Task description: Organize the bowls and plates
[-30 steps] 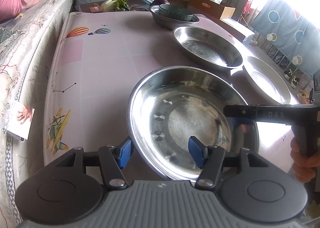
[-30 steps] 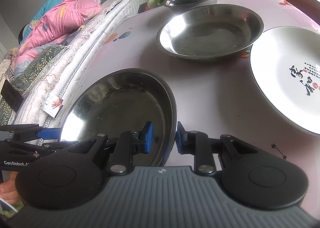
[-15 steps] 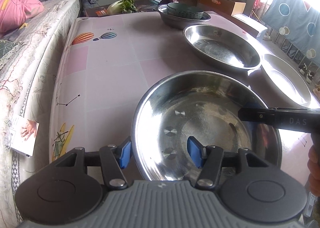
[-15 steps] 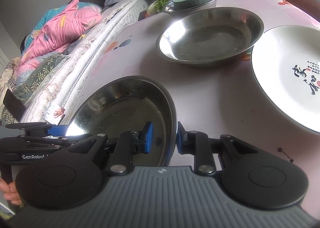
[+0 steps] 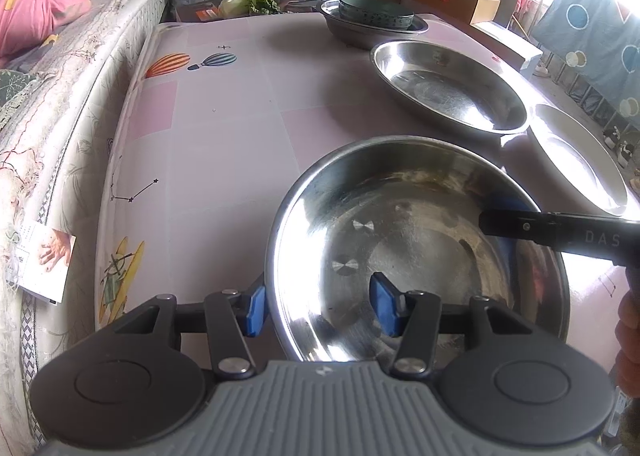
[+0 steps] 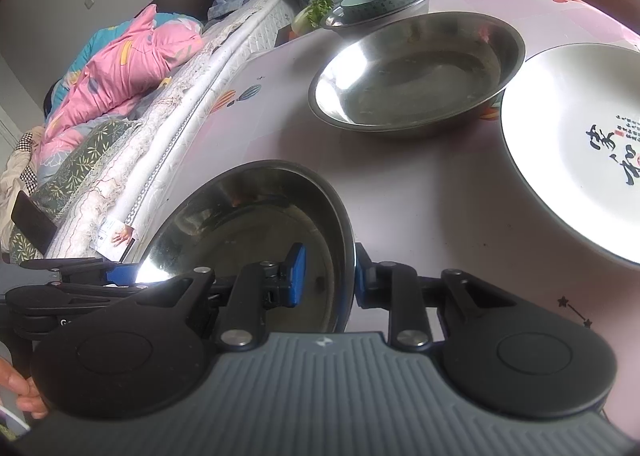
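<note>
Steel bowl [image 5: 416,252] sits nearer than before; left hand-held gripper [image 5: 320,306] closing astride its rim, right hand-held gripper [image 6: 328,276] clamps the opposite rim, both tilted downward.

Shiny steel bowl [image 5: 416,256] nearest, second steel bowl [image 5: 448,86] and white plate [image 6: 576,144] beyond.

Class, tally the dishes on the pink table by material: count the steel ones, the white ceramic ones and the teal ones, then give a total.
Round stainless steel basins: 3, nearest, middle, far
White ceramic plate with black calligraphy: 1
Teal patterned bowl, sitting in the far basin: 1
Total: 5
</note>
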Motion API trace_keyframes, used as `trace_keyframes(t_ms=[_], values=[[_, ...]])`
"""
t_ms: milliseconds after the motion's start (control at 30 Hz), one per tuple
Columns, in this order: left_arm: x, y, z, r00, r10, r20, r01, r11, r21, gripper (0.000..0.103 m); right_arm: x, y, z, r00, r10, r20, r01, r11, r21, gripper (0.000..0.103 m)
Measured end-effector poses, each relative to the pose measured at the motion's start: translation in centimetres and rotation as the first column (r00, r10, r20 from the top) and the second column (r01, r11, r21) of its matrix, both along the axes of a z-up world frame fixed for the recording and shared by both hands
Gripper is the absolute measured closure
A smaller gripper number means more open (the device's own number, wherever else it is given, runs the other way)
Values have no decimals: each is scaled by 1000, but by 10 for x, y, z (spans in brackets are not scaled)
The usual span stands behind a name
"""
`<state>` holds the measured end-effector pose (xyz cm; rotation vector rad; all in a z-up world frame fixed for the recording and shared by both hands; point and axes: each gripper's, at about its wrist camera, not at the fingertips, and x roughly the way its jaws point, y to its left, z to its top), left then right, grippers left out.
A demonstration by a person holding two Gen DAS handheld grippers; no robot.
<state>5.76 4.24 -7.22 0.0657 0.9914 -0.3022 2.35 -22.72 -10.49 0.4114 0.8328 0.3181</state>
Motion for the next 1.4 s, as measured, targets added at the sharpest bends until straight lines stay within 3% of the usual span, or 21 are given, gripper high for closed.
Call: trace_keyframes(t_ms=[600,1400], values=[[3,-8,-3,999,-42,22,41,998,36,47,-1,-3,-1,1000,-12,10,13,1000,-10,79],[-1,-3,6,998,-25,55,24,1000,4,46,3,8,5,1000,8,12,-7,999,-39,73]])
